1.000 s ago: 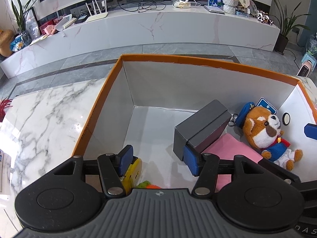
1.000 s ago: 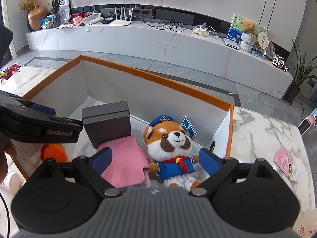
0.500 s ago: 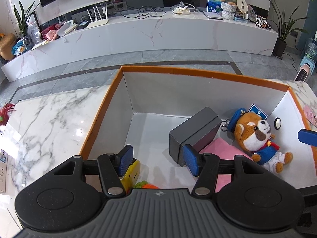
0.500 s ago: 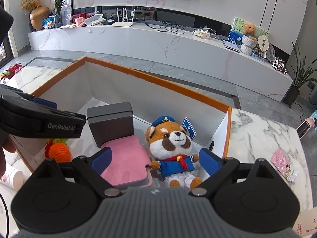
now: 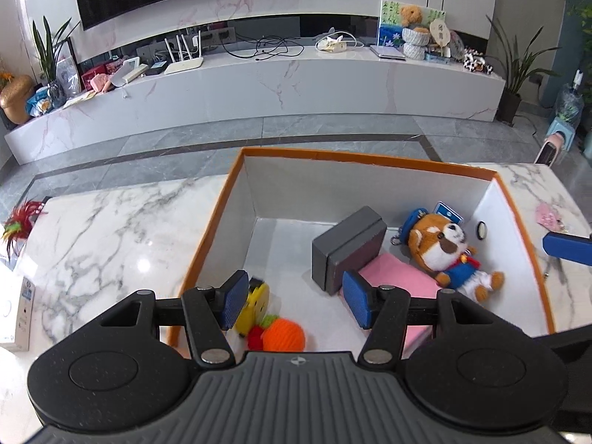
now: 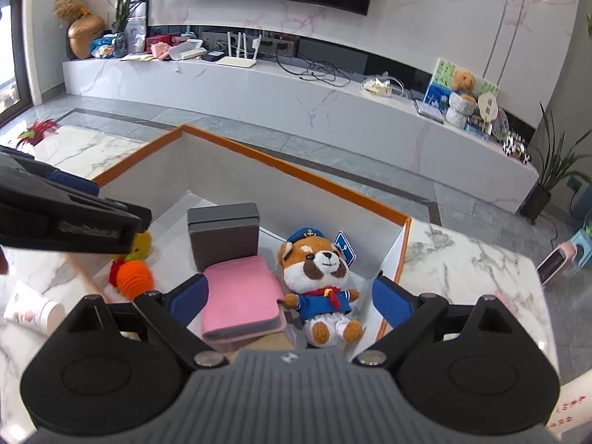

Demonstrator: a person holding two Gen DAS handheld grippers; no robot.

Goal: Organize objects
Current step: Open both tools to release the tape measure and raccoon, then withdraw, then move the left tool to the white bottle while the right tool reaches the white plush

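An orange-rimmed white box (image 5: 370, 158) (image 6: 296, 164) stands on the marble table. It holds a grey box (image 5: 346, 248) (image 6: 224, 235), a pink wallet (image 5: 403, 277) (image 6: 240, 301), a plush red panda in sailor clothes (image 5: 447, 251) (image 6: 320, 281), an orange crochet fruit (image 5: 283, 335) (image 6: 133, 277) and a yellow toy (image 5: 255, 305). My left gripper (image 5: 296, 303) is open and empty above the box's near left part. My right gripper (image 6: 292, 298) is open and empty above the wallet and the plush.
A white carton (image 5: 16, 310) lies at the table's left edge and a paper cup (image 6: 31, 310) near it. A small pink packet (image 5: 551, 218) lies right of the box. A red feather item (image 5: 20, 218) sits at the far left. A long marble TV bench (image 5: 259, 85) runs behind.
Both grippers have risen and drawn back from the box, so it looks smaller and lower in both views. Both stay open and empty. The objects in the box have not moved.
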